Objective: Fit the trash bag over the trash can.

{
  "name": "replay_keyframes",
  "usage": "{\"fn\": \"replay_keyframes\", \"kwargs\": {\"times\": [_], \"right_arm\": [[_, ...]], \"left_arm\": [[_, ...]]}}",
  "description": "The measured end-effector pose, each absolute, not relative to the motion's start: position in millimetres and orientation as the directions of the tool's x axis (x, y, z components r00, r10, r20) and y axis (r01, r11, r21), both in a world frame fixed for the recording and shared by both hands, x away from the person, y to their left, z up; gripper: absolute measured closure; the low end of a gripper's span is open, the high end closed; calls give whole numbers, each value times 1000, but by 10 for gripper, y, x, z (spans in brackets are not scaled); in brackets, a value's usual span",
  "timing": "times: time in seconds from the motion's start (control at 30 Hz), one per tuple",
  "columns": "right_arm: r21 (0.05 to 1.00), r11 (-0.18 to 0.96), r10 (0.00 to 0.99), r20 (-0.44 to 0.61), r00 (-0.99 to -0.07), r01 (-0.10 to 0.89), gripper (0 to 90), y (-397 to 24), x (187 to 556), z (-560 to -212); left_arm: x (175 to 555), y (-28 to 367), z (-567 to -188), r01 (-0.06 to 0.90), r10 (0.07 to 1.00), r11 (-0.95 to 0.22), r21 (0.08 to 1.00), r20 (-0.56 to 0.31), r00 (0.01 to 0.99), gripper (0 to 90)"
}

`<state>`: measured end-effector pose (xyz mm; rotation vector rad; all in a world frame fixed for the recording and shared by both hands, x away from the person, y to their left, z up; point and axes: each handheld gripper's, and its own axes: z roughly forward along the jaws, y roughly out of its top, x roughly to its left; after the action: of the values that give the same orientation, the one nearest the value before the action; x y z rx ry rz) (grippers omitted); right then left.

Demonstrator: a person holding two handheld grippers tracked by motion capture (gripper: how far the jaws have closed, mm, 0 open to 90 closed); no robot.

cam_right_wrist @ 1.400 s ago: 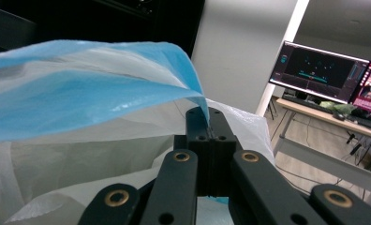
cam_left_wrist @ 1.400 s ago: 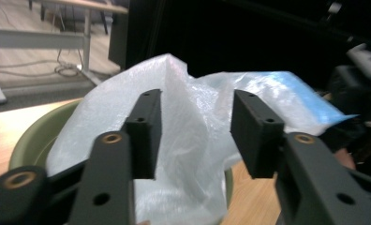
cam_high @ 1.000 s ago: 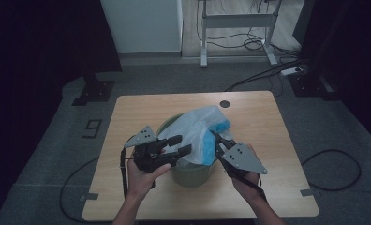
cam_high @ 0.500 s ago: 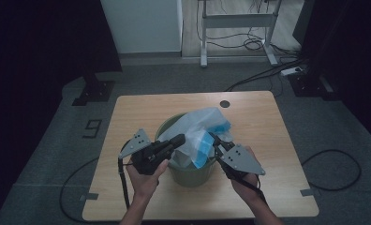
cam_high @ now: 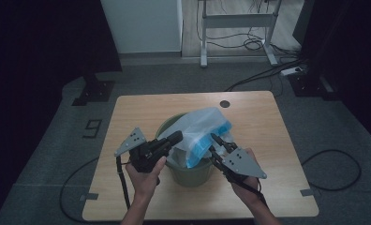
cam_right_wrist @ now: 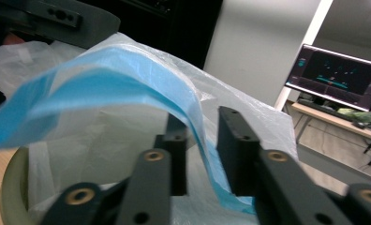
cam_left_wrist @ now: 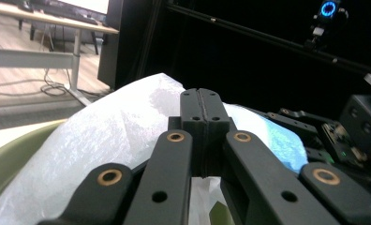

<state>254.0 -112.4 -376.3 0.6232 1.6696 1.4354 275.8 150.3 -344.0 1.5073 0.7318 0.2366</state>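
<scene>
Both tongs sit low in the centre of the high view, on either side of the round olive-green plastic bucket (cam_high: 186, 164) I'm working at. My left gripper (cam_high: 175, 138) lies left of centre with its tips at the bucket's near-left rim; in the left gripper view its black jaws are pressed flat together, and I can't tell from here whether any film is caught between the pads. The thin white translucent plastic bag with a blue band (cam_high: 203, 131) billows up behind those jaws, filling the middle of that view.

My right gripper (cam_high: 215, 139) comes in from the lower right of the high view, tips up against the bag's near-right side. Its jaws have just been opening: in the right gripper view they stand apart, and the bag's blue band (cam_right_wrist: 127, 89) drapes down through the gap between them, not squeezed.

The bag sits in the bucket's mouth and bulges above the rim, leaning toward the upper right. The bucket stands on the light wooden table (cam_high: 127, 117), near its front edge and about mid-width.
</scene>
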Motion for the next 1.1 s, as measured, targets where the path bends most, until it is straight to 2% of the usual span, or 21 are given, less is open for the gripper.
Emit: {"fn": "replay_keyframes", "kwargs": {"times": [0.17,0.33,0.7,0.9,1.1], "right_arm": [[965,218,798,-261,-544,-143,678,-1132,2448,-3798],[966,212,788,-257,-559,-147,702,-1117,2397,-3821],[969,197,811,-247,-531,-150,891,-1135,2319,-3793],[969,208,813,-249,-526,-136,893,-1155,2317,-3813],[977,192,812,-208,-545,-88,894,-1200,2377,-3867]], "left_arm": [[2802,1532,-3476,328,558,127,936,-341,756,900],[2812,1517,-3467,336,558,126,933,-347,754,900],[2815,1498,-3437,340,560,138,930,-356,748,900],[2807,1512,-3443,334,565,151,930,-359,743,900],[2830,1568,-3439,331,577,175,927,-369,729,900]]}}
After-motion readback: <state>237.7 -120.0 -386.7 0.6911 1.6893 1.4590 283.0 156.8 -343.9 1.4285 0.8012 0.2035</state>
